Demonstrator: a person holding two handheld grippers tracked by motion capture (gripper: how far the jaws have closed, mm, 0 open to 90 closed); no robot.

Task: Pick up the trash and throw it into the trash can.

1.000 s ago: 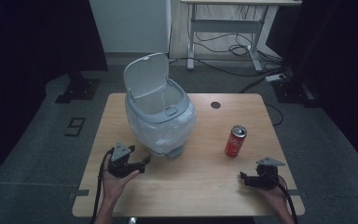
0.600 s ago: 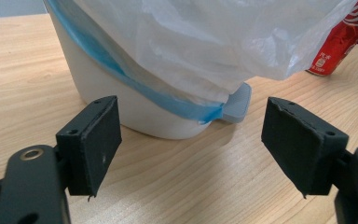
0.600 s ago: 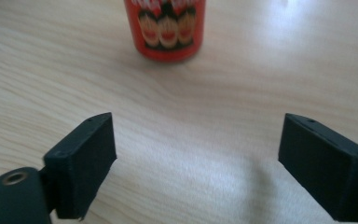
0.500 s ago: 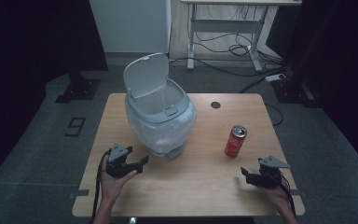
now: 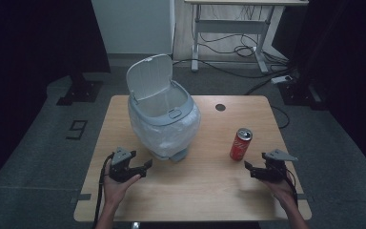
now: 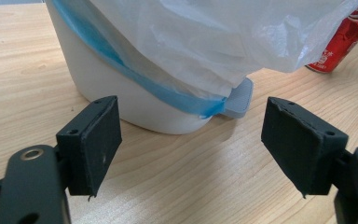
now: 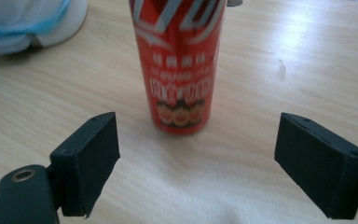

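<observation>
A red soda can (image 5: 240, 144) stands upright on the wooden table (image 5: 200, 191), right of centre. My right gripper (image 5: 249, 168) hovers just in front of the can (image 7: 179, 65), jaws open and pointing at it, nothing between them (image 7: 198, 158); they have narrowed a little in the last second. A grey pedal bin (image 5: 164, 119) with its lid up and a white liner bag sits left of centre. My left gripper (image 5: 143, 161) stays open close to the bin's base (image 6: 121, 88), facing its grey foot pedal (image 6: 237, 95), with its jaws (image 6: 196, 144) apart and nothing held.
A round cable hole (image 5: 220, 107) sits in the table's far edge. Beyond the table stand a white desk frame (image 5: 228, 33), floor cables and a power strip (image 5: 283, 79). The red can (image 6: 340, 42) shows past the bin's bag in the left gripper view.
The right hand has lifted its gripper slightly off the table near the can. The left gripper, bin and can have stayed put.
</observation>
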